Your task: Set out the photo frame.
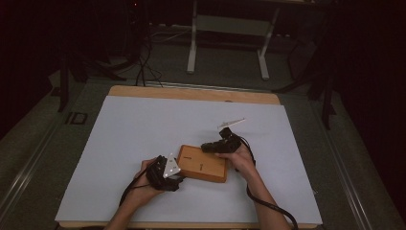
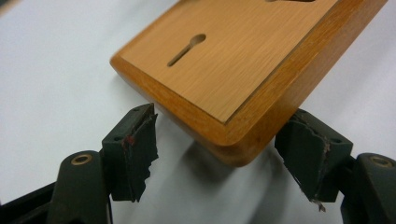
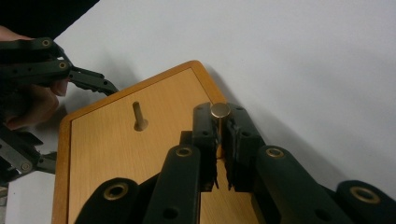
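A flat wooden board (image 1: pixel 203 164) with a keyhole slot (image 2: pixel 187 49) lies on the white sheet. My left gripper (image 1: pixel 179 171) straddles the board's near left corner (image 2: pixel 233 149). The tips of its pads (image 2: pixel 133 149) rest against the two sides of that corner. My right gripper (image 3: pixel 219 122) reaches over the board's far edge (image 1: pixel 210 148). It is shut on a small brass pin (image 3: pixel 219 110) that stands upright between its pads. The pin's round head shows above them. In the right gripper view, the left gripper's fingers (image 3: pixel 91 80) reach around the far corner.
The white sheet (image 1: pixel 143 129) covers most of the table, with a wooden strip (image 1: pixel 191 93) bare at the back. Beyond it stand a metal frame's legs (image 1: pixel 192 52) and floor cables (image 1: pixel 143 67). Each gripper trails a cable (image 1: pixel 268 206) toward the near edge.
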`<state>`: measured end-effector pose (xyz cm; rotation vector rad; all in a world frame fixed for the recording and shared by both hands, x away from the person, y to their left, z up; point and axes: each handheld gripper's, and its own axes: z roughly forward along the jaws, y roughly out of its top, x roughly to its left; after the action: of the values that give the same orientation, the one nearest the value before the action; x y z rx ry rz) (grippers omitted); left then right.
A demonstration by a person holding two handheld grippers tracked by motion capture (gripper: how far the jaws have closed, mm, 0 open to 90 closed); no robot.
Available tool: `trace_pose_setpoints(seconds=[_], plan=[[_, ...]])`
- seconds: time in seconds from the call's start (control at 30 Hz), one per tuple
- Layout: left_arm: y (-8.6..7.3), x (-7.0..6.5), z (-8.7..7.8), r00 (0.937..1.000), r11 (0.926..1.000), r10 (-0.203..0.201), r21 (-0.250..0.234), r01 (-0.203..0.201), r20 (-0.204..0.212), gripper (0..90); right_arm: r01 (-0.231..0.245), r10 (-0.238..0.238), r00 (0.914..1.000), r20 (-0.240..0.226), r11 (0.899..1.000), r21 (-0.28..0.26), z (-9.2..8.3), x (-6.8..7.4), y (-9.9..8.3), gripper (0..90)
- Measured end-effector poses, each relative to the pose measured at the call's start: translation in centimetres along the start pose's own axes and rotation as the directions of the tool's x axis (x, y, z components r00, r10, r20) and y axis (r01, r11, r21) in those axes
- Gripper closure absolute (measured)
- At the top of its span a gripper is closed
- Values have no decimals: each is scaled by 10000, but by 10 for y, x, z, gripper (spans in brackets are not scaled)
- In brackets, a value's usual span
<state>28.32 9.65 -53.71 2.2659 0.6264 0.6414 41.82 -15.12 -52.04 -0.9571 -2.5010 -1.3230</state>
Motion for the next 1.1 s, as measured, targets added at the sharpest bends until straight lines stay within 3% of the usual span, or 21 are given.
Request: trace_pose_setpoints(seconds=[0.23,0.37,0.5,0.73,0.93,1.1], plan=[[3,-3,-3,9988,9990,267,-349,-281,-400,300,-7,7,10000,36,9999,146,-1,1,1,844],[5,-3,-8,9987,9964,184,-823,-223,-469,310,242,-248,9995,181,9992,315,-2,5,2,845],[6,-7,-11,9975,9940,432,-979,-486,-562,310,408,-420,9989,212,9978,524,-2,7,3,845],[10,-13,-16,9965,9883,754,-1304,-795,-361,304,477,-477,9989,-19,9964,698,-2,9,2,843],[16,-22,-18,9942,9821,1058,-1585,-1014,198,368,737,-751,9971,132,9937,843,-1,13,1,837],[18,-23,-21,9951,9793,934,-1835,-860,321,388,805,-822,9965,122,9911,1057,-1,16,1,833]])
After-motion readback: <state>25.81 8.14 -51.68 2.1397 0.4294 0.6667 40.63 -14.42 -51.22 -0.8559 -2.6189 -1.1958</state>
